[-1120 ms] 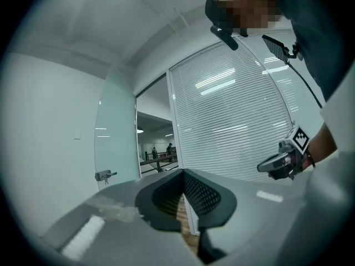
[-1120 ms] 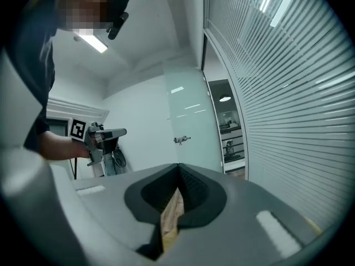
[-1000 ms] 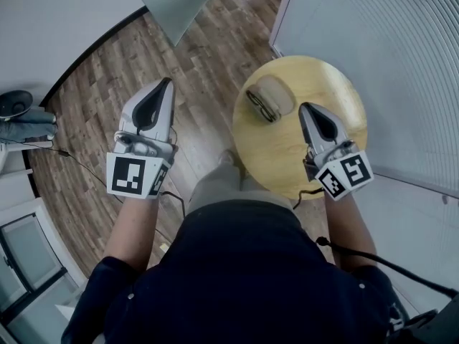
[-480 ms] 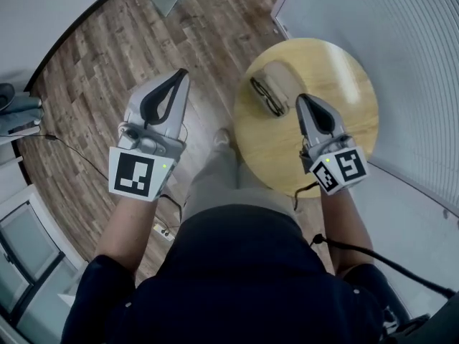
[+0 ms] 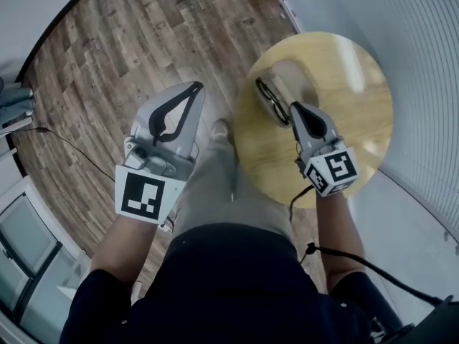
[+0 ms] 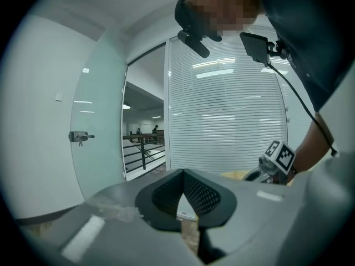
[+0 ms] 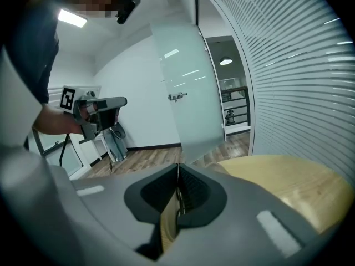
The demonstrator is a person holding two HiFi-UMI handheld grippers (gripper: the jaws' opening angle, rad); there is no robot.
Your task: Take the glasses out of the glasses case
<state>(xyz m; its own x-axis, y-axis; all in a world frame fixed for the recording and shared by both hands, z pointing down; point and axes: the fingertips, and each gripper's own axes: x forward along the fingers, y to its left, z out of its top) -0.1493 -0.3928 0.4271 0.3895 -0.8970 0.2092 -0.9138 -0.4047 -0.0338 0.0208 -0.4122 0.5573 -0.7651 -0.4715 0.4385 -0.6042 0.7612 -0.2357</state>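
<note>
On the left part of the round wooden table (image 5: 351,99) lies a beige glasses case (image 5: 290,76), open, with dark-framed glasses (image 5: 269,97) at its near-left side. My right gripper (image 5: 295,107) is shut and empty, its tips right at the near edge of the glasses; I cannot tell whether they touch. In the right gripper view the shut jaws meet at the right gripper (image 7: 178,169), with a beige hump of the case (image 7: 218,168) just beyond. My left gripper (image 5: 195,88) is shut, holds nothing, and hangs over the wooden floor left of the table.
Slatted blinds (image 5: 416,56) run behind the table on the right. Wood-plank floor (image 5: 129,56) lies at the left, crossed by a thin cable (image 5: 72,143). A frosted glass door (image 7: 186,93) stands past the table. The person's legs are between the grippers.
The right gripper has closed in on the case, its tips now at the glasses. The left gripper has drifted right, toward the table. Both stay shut.
</note>
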